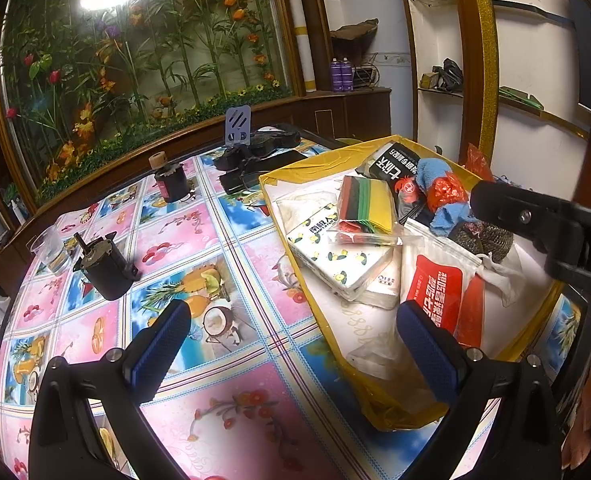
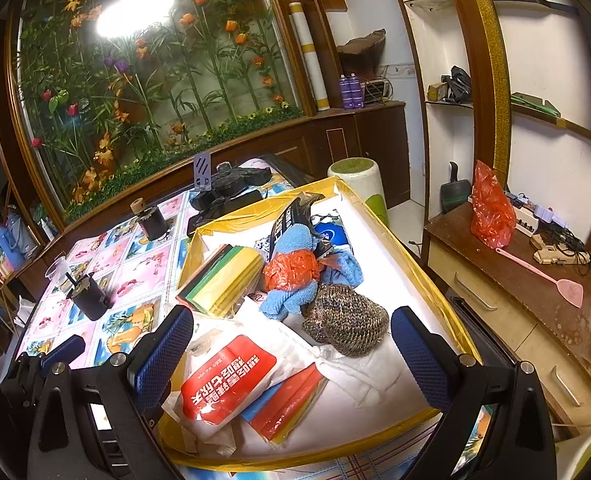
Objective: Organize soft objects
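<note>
1. The yellow-rimmed box [image 2: 423, 240] sits on the flower-patterned tablecloth [image 1: 223, 412], its long axis running away from both cameras toward the planted glass case [image 1: 135, 48].
2. Inside it, the white pouch with the red label [image 2: 231, 384] lies flat nearest the cameras, its long side running from near left to far right. Past it lie the striped packet of coloured cloths [image 2: 223, 280], the blue towel [image 2: 291, 300] wrapped round an orange bag [image 2: 291, 270], and the brown knitted piece [image 2: 347, 320].
3. Only the left wrist view shows the lemon-print tissue pack [image 1: 335, 256]; only the right wrist view shows the side cabinet [image 2: 535, 300] with a red bag [image 2: 491, 216] and pink swatter [image 2: 551, 276].
4. The right gripper [image 2: 291, 356] is spread wide and empty, with the pouch and knitted piece between its blue pads [image 2: 163, 352].
5. The left gripper [image 1: 291, 352] is likewise wide apart and holds nothing, straddling the box's near left wall.
</note>
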{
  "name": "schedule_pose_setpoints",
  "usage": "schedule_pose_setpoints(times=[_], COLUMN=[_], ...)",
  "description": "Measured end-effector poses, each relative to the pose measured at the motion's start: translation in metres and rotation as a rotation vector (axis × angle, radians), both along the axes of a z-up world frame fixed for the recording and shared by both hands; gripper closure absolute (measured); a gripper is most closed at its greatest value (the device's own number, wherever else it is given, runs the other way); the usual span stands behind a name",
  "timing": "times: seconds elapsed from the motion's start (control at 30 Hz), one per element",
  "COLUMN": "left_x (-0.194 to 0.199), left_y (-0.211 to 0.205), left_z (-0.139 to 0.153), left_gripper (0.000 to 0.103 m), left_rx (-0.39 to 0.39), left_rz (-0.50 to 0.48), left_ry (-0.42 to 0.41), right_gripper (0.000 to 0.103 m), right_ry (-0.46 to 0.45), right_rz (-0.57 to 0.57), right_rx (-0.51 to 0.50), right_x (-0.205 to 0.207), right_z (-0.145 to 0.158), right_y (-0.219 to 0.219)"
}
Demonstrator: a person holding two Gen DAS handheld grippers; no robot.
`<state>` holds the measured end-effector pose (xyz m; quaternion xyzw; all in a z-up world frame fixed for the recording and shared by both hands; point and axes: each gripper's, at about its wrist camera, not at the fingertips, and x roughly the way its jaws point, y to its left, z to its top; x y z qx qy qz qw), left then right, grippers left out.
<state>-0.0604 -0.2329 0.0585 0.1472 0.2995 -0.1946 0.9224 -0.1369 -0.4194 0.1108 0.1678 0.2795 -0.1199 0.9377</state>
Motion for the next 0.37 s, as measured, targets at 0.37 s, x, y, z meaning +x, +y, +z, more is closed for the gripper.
schedule_pose_setpoints(times=[0.37], left_x=[0.002], left_y=[0.009], left_z=[0.002], left_gripper=[0.001], left_rx=[-0.085], left_rz=[-0.002], left_ry=[0.027], right_gripper=[0.003], right_ry=[-0.005], right_rz=[-0.001], right_rx=[-0.002], right_x=[-0.001], right_z=[0.001], right_y=[0.0])
